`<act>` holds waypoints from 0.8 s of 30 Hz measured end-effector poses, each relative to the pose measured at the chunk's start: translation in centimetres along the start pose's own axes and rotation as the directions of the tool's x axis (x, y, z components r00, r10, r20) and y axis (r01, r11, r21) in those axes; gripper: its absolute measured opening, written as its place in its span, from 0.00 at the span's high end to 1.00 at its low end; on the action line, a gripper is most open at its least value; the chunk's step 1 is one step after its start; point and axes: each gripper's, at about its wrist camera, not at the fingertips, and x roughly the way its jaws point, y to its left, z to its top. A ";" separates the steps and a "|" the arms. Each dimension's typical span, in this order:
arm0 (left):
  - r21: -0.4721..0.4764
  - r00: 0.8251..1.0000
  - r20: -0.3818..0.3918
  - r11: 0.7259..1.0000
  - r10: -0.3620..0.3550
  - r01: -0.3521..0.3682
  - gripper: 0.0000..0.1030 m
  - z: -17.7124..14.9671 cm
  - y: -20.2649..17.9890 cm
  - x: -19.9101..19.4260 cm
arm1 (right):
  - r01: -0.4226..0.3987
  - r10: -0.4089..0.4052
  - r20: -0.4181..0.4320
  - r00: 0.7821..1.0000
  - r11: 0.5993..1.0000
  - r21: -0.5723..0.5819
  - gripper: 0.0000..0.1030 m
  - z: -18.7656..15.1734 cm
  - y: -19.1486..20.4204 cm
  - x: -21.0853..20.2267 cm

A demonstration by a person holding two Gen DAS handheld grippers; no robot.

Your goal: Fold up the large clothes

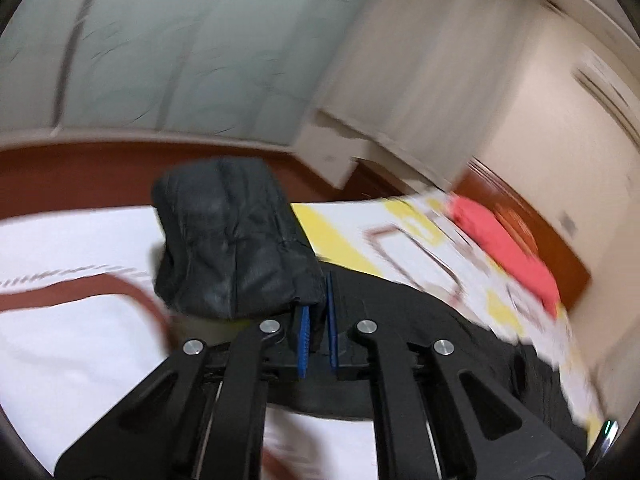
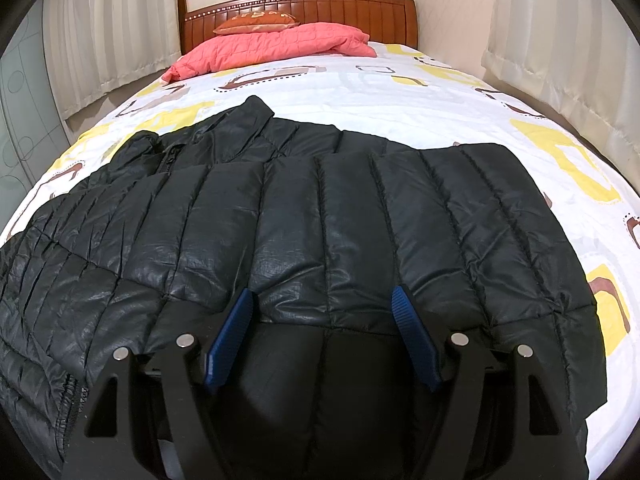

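A black quilted puffer jacket (image 2: 320, 216) lies spread across the bed, its collar toward the pillows. My right gripper (image 2: 324, 300) is open, its blue pads (image 2: 236, 320) resting over the jacket's near edge with fabric between them. My left gripper (image 1: 318, 312) is shut on a bunched part of the jacket, apparently a sleeve (image 1: 232, 236), and holds it lifted above the bed. More of the jacket (image 1: 400, 320) lies below it. The left wrist view is motion-blurred.
The bed has a white sheet (image 2: 360, 92) with yellow and brown squares. A pink quilt (image 2: 272, 48) and an orange cushion (image 2: 256, 22) lie by the wooden headboard (image 2: 304, 8). Curtains (image 2: 112, 32) hang on both sides. A frosted glass panel (image 1: 180, 48) stands behind the bed.
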 end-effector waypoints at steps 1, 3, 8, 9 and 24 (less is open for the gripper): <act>0.053 0.999 -0.006 0.998 -0.034 0.034 0.93 -0.4 -2.5 0.1 | 0.000 0.000 0.000 1.000 1.000 0.000 0.31 0.0 0.0 0.0; 0.123 0.996 -0.031 0.988 -0.085 0.089 0.93 -1.4 -5.9 0.0 | 0.000 0.000 0.001 1.000 1.000 0.001 0.31 -0.1 0.0 0.0; 0.268 0.975 -0.139 0.942 -0.172 0.204 0.93 -4.6 -14.6 1.2 | -0.004 0.004 0.001 1.000 1.000 0.005 0.31 0.0 -0.1 0.0; 0.289 0.972 -0.157 0.933 -0.177 0.217 0.93 -5.3 -15.9 1.4 | -0.007 0.007 0.001 1.000 1.000 0.006 0.31 0.1 -0.1 0.1; 0.473 0.905 -0.382 0.801 -0.189 0.367 0.93 -16.1 -29.8 5.9 | -0.010 0.010 0.004 1.000 1.000 0.013 0.30 0.2 -0.3 0.2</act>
